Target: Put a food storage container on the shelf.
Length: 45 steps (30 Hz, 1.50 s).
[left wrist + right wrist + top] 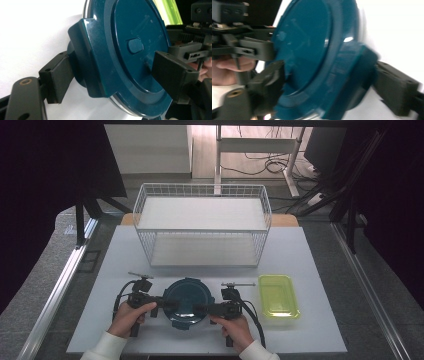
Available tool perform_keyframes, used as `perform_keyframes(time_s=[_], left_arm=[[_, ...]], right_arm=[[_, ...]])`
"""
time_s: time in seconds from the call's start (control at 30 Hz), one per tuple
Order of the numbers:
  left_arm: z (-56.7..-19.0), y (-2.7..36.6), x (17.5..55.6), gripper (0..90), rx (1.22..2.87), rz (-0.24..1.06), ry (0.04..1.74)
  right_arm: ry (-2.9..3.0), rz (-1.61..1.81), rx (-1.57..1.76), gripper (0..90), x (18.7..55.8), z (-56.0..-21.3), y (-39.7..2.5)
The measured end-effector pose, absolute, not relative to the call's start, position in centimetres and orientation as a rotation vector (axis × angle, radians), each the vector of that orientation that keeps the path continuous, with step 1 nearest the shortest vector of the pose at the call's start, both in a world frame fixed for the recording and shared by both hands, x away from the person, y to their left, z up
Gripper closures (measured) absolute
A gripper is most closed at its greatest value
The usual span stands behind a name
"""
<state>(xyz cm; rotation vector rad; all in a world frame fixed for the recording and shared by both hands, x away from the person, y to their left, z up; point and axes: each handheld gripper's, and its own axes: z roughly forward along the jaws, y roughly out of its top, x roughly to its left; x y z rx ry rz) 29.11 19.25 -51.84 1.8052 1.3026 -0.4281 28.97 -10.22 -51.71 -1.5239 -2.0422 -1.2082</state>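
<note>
The round blue lid (189, 302) is clamped at opposite edges by the left gripper (169, 304) and right gripper (199, 308), beside a green box (278, 296).

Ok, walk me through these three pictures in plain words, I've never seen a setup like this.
No robot here: a person holds a hand-held clamp tool in each hand, the left gripper and the right gripper. The wide picture comes from a camera above the table. The other two come from cameras riding on each tool, looking along its black fingers.

On the table stand a white wire basket, a yellow-green container and a round dark blue lidded container.

Both tools grip the blue container from opposite sides, each with one finger over the lid and one outside a side clip. Whether it is lifted off the table, I cannot tell.
</note>
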Motion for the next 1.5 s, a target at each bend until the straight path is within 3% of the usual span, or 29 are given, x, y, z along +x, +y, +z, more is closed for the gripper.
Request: perform_keyframes(time_s=[0.43,0.93,1.5], left_arm=[[-51.2,19.9,28.1,32.3,1.728,-0.444,1.341],[-50.6,20.3,27.1,39.5,1.705,-0.398,1.317],[-49.6,19.9,26.7,41.2,1.678,-0.351,1.286]], right_arm=[[-2.024,-1.261,-1.545,30.0,28.6,-51.1,-11.1],[-2.006,-1.309,-1.566,35.4,28.2,-50.3,-11.4],[-2.049,-1.374,-1.564,35.4,28.2,-48.9,-11.6]])
